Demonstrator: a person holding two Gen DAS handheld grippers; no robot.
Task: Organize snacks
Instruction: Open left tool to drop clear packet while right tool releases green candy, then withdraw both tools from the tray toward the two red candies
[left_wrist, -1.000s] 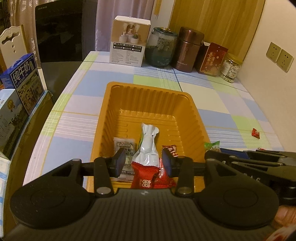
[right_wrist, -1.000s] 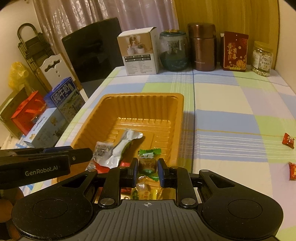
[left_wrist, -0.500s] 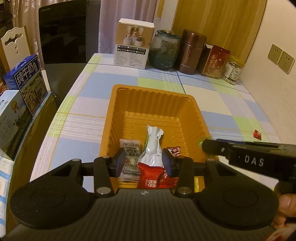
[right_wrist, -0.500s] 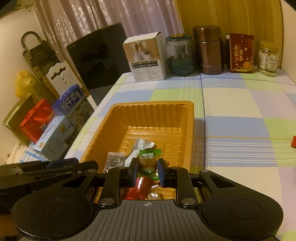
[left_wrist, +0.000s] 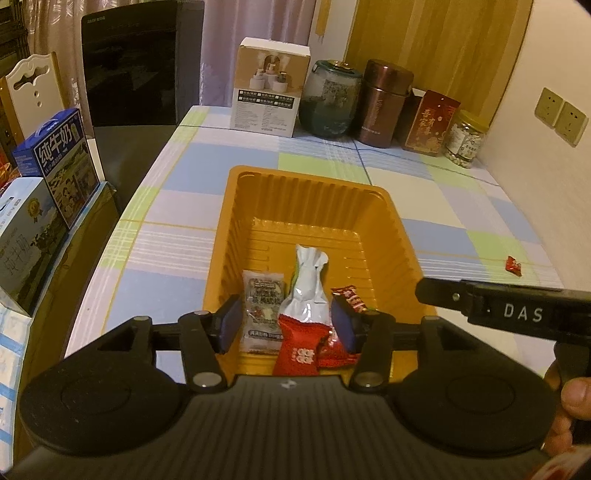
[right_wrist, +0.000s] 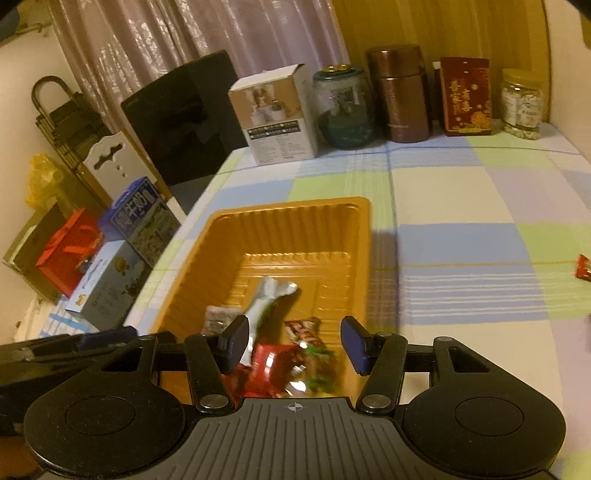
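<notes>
Over the near end of the orange tray (left_wrist: 310, 192), both jaws are spreading with nothing pinched: the left hand-held gripper (left_wrist: 288, 325) frames the red and silver packet (left_wrist: 304, 314), and the right hand-held gripper (right_wrist: 293, 345) hangs over a blurry green-wrapped snack (right_wrist: 314, 369). One red candy (left_wrist: 514, 264) sits alone on the checked surface (left_wrist: 461, 206), well right of the tray.

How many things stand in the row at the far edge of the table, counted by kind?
Boxes: 2 (white box, red box)
Jars: 2 (dark glass jar, clear jar)
Canisters: 1 (brown canister)
Total: 5
</notes>
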